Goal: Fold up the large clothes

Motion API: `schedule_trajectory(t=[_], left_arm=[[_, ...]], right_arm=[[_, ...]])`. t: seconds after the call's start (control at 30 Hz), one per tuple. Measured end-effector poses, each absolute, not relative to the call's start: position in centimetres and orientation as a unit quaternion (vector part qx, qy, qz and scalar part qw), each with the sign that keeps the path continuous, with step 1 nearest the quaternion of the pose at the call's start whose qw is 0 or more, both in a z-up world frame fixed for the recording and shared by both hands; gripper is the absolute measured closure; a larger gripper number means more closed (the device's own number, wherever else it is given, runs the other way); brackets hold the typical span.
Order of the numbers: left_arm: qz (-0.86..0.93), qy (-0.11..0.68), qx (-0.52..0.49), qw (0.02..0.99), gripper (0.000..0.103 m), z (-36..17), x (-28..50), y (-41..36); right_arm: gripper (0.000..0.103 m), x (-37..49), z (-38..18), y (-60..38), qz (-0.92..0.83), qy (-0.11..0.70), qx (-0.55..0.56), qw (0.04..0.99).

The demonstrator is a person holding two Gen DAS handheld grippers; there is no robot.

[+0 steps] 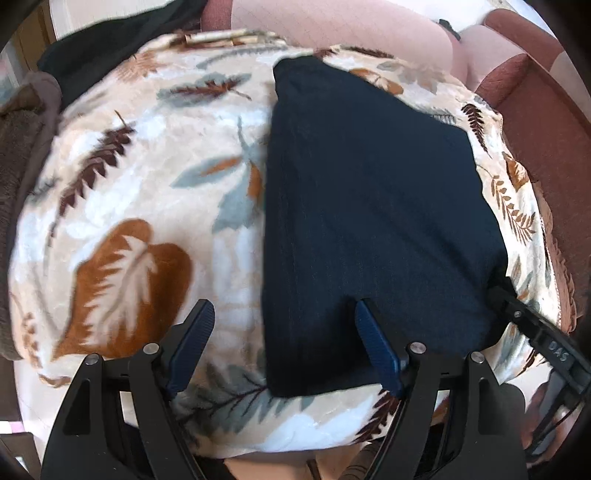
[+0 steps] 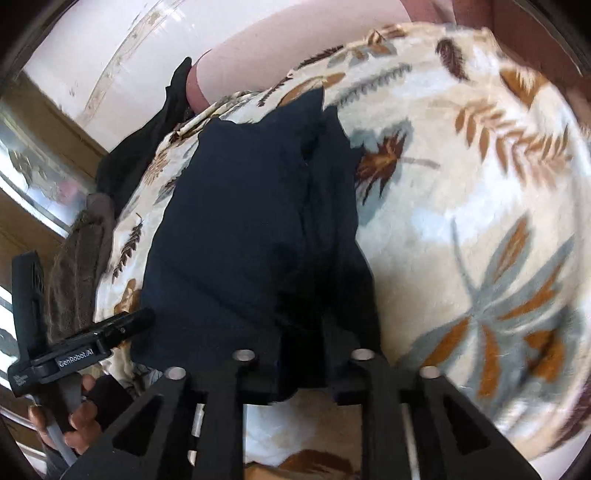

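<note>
A dark navy garment (image 1: 369, 192) lies folded into a flat rectangle on a cream blanket with a leaf print (image 1: 129, 166). My left gripper (image 1: 284, 325) is open at the garment's near left corner. One blue pad (image 1: 195, 332) hovers over the blanket and the other over the cloth. In the right wrist view the garment (image 2: 240, 221) runs away from me, with a rumpled fold along its right side. My right gripper (image 2: 303, 328) is open at the near right corner (image 1: 498, 295). Its fingers stand apart and dark cloth lies in the gap.
A brown fuzzy cloth (image 1: 22, 147) sits at the blanket's left edge and a black garment (image 1: 110, 44) at the far left. Pink bedding (image 1: 332, 26) lies behind. A reddish padded frame (image 1: 535, 129) borders the right side. A person's hand (image 2: 74, 417) holds the left tool.
</note>
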State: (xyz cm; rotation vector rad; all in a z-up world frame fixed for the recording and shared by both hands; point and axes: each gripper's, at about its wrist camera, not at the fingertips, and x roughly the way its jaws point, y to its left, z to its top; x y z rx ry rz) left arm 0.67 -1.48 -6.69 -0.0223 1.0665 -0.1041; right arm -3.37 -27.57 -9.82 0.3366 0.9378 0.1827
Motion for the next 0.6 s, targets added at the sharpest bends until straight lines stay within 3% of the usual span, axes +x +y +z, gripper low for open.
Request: schedule_trajectory(t=[0.07, 0.13, 0.4, 0.6], left_arm=[[-0.046, 0.496, -0.004, 0.867, 0.024, -5.9, -0.1, -1.2], [-0.042, 0.490, 0.003, 0.871, 0.024, -5.4, -0.7, -1.0], [-0.014, 0.457, 0.055, 0.888, 0.024, -5.5, -3.0, -1.8], [-0.010, 0.441, 0.087, 0.893, 0.024, -6.5, -3.6, -2.8]], right_arm=[[0.029, -4.0, -8.5, -27.6, 0.052, 0.450, 0.108, 0.885], [0.018, -5.0, -7.5, -27.6, 0.024, 0.445, 0.051, 0.894], [0.017, -7.6, -7.3, -28.5, -0.045, 0.433, -0.027, 0.900], [0.017, -8.4, -7.5, -29.0, -0.046, 0.434, 0.011, 0.899]])
